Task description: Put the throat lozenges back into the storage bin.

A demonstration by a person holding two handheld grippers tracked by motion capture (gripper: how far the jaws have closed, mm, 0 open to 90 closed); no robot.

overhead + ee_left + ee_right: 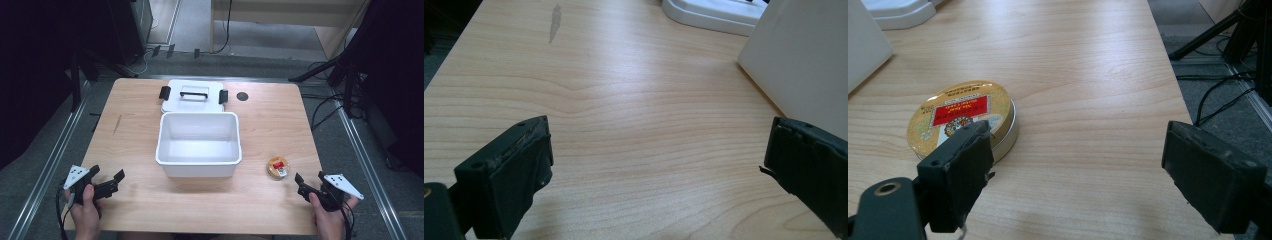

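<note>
A white open box [198,145] stands in the middle of the wooden table [135,135], with its white lid [192,95] lying flat behind it. A small round gold tin with a red label [278,167] lies to the right of the box; in the right gripper view the tin [962,118] sits just beyond the left jaw. My right gripper [310,184] is held near the front right edge, open, with nothing between its jaws [1083,175]. At the front left my left gripper [111,184] is open over bare wood [659,160], the box wall [809,55] to its right.
A small dark round hole [242,96] marks the table top beside the lid. A grey smear [555,22] shows on the wood at the left. Tripod legs and cables [335,100] stand on the floor to the right.
</note>
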